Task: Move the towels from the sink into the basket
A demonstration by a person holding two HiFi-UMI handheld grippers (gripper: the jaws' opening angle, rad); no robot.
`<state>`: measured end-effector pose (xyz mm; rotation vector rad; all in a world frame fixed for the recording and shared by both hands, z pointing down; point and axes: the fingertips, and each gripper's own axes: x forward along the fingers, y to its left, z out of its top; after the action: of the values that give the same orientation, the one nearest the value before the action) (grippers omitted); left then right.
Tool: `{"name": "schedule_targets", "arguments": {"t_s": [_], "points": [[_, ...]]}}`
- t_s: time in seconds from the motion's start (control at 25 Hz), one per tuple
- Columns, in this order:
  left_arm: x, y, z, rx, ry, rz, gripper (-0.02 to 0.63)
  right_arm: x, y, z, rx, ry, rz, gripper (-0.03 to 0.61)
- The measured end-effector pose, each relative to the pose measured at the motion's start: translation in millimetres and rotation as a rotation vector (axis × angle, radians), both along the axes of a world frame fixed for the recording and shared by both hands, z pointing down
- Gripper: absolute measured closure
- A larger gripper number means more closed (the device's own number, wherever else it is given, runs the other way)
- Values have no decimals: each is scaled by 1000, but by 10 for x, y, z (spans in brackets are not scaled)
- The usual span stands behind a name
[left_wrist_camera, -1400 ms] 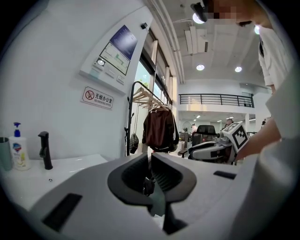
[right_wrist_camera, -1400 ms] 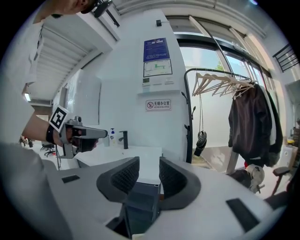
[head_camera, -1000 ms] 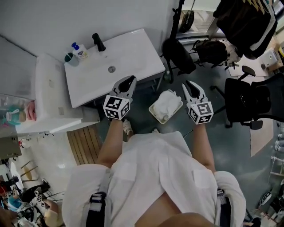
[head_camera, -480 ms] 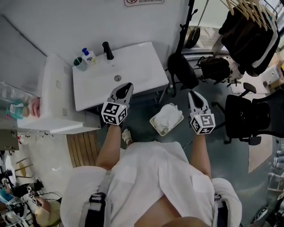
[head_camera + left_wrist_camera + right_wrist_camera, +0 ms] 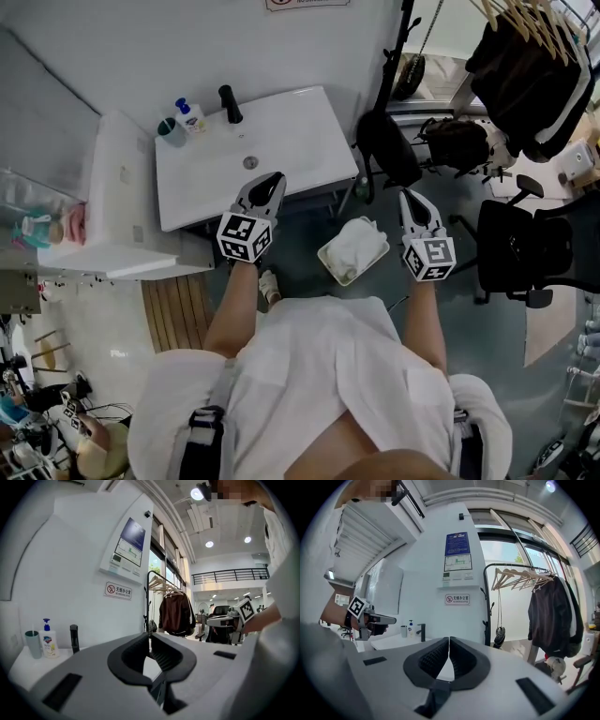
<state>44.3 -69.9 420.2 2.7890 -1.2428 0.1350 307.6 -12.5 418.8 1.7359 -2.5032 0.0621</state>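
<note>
The white sink stands against the wall, and I see no towel in its basin. On the floor to its right sits a pale basket holding white towels. My left gripper hangs at the sink's front edge, shut and empty; its tips meet. My right gripper is level, to the right of the basket and well above it. Its jaws have just been closing and now stand shut with nothing between them.
A black faucet, a soap bottle and a cup stand at the sink's back. A white cabinet is to the left. A black office chair, dark bags and hanging jackets crowd the right side.
The right gripper's jaws were spread a second ago and are now together. The head view has shifted, so sink and basket sit a little lower and further right in the picture.
</note>
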Motion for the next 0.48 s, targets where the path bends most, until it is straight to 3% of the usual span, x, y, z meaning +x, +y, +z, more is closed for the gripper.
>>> {"name": "schedule_targets", "arguments": {"t_s": [0.48], "points": [[-2,-13,-10,-1,1,-5,586,12,-41,-5,-9,16,10,551]]}}
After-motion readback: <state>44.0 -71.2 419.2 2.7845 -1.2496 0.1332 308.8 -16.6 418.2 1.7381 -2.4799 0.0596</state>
